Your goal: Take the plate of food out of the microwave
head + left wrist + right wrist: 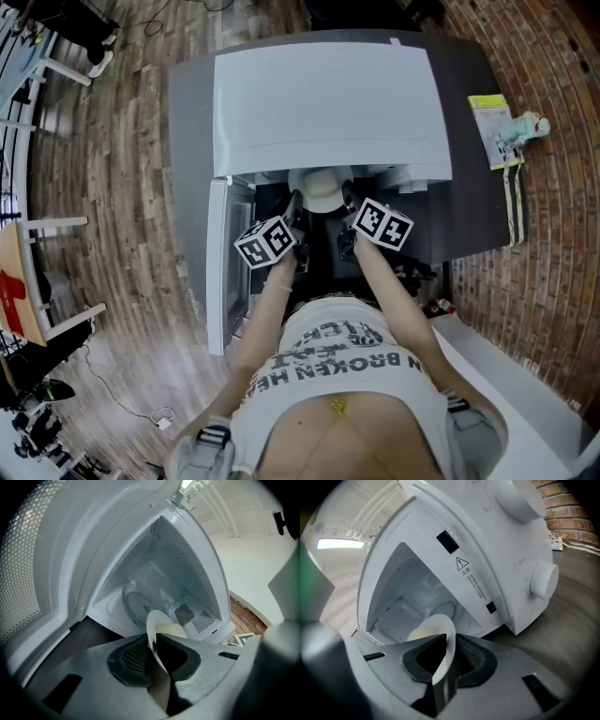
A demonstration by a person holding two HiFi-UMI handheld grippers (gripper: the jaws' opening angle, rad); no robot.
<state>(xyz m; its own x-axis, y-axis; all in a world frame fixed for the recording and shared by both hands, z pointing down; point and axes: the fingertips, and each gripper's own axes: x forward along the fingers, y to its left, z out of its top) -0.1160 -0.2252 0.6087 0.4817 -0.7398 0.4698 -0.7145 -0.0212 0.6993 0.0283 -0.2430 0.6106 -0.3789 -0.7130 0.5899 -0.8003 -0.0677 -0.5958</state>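
The plate (323, 190) hangs between the two grippers, one edge of its rim pinched by the left gripper (157, 654) and the opposite edge by the right gripper (445, 660). Both are clenched on it. A pale mound of food (174, 631) sits just past the jaws. Beyond them the glass turntable (133, 603) lies bare, so the plate is lifted off and looks to be at the mouth of the microwave (328, 103). The door (217, 272) stands open outside the left gripper. What is left is probably drawing the plate fully clear and setting it down.
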